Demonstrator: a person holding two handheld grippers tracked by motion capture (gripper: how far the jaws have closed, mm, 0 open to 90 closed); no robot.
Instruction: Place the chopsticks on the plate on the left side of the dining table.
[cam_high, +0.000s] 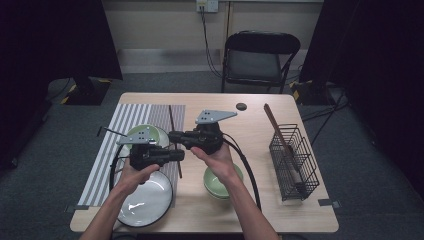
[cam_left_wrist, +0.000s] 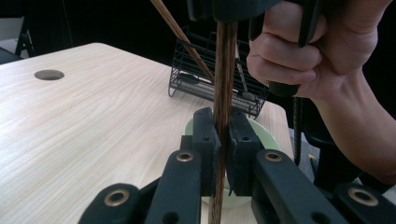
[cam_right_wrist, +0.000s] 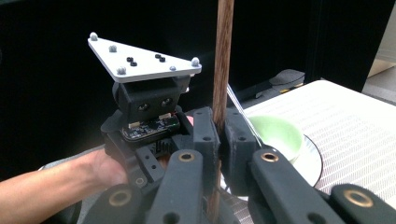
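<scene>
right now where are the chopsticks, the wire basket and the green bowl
chopsticks (cam_left_wrist: 223, 79): left gripper view, shaft above the jaws
wire basket (cam_high: 295, 165): high view, side mesh
green bowl (cam_high: 215, 187): high view, left rim

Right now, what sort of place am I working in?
Probably a staged recording room rather than a real kitchen: a wooden table with tape at its corners, black curtains at the sides, and a folding chair against a bare wall. The tableware looks set out for practice.
</scene>
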